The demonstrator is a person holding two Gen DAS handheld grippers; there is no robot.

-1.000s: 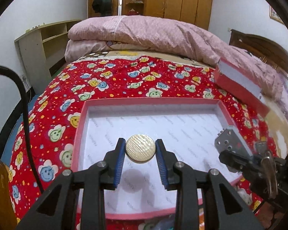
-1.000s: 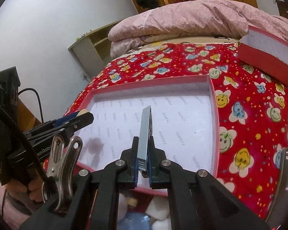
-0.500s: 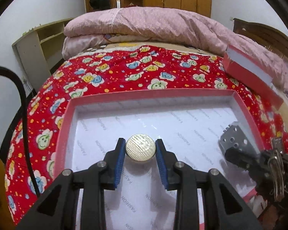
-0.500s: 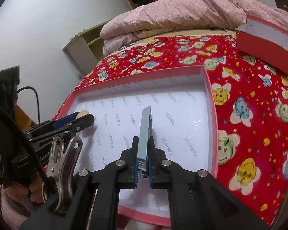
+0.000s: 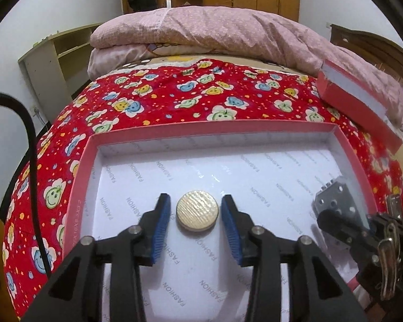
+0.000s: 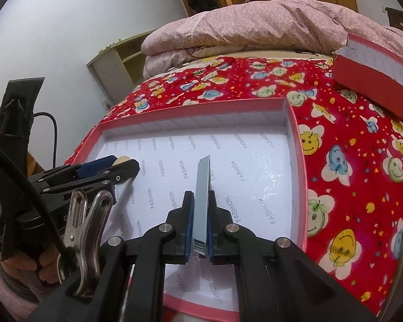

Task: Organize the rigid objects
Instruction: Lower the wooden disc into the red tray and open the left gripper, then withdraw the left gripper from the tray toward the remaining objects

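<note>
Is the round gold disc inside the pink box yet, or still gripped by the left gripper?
Inside. The gold disc lies flat on the pink box floor, and the left gripper is opening, with gaps between its pads and the disc.

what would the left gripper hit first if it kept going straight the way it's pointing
Probably the round gold disc lying between the opening left gripper jaws, then the white floor of the pink tray; depth is hard to judge.

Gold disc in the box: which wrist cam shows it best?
Left wrist. The gold disc lies face-up on the pink box floor, between the left hand-held gripper pads, which are opening and clear of it. Right wrist shows only a pale sliver behind that gripper's fingers.
</note>
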